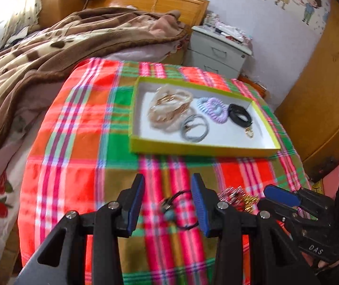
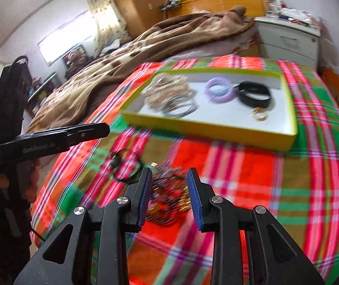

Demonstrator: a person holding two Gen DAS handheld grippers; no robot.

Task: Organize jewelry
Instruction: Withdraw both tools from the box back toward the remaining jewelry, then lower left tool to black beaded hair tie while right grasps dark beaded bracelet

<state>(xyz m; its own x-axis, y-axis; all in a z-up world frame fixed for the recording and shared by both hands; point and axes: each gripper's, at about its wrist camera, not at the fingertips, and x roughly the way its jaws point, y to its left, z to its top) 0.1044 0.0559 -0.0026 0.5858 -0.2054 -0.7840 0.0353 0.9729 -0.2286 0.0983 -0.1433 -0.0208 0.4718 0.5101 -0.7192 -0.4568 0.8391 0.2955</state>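
Between my right claw [image 2: 169, 190], spread wide and empty, lies a tangled beaded chain heap [image 2: 169, 198]: light, limp, snaggy; I'd pinch its bunched middle. Left claw [image 1: 167, 196] gapes over a black cord bracelet [image 1: 177, 207].

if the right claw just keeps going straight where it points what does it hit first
Most likely the tangled pile of beaded jewelry lying on the plaid cloth, which sits right between the open fingers of the right claw. The yellow tray lies well beyond it. Motion blur makes depth uncertain.
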